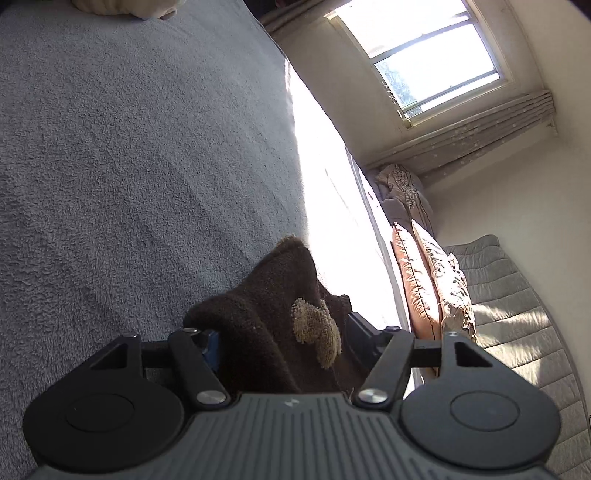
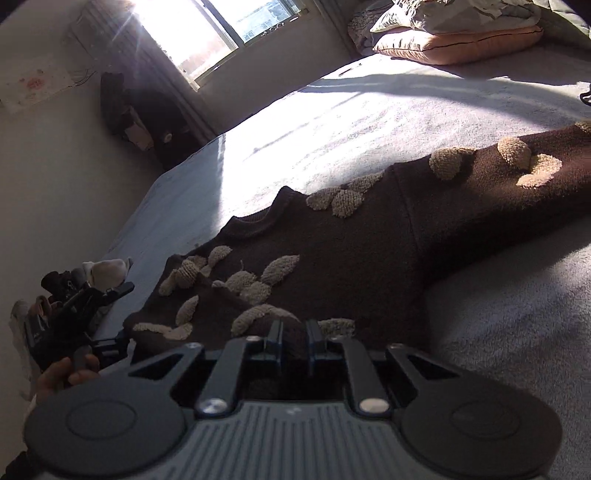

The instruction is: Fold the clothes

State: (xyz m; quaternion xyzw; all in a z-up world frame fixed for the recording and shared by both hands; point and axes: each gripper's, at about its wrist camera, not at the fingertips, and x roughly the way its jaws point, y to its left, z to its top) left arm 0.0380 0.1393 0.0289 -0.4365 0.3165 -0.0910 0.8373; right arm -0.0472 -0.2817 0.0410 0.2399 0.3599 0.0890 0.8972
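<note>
Sweater: dark brown knit sweater (image 2: 332, 258) with tufted beige leaf patches, spread on the grey fleece bed (image 2: 498, 332), collar toward the window (image 2: 221, 33), one sleeve stretched out to the side.
Right gripper (image 2: 294, 334): fingers narrow, pinching a fold of the sweater's near edge.
Left gripper (image 1: 282, 332): fingers fairly wide apart, with bunched brown sweater fabric between them, lifted over the bed.
Surroundings: pillows (image 2: 458, 44) at the bed's head.
</note>
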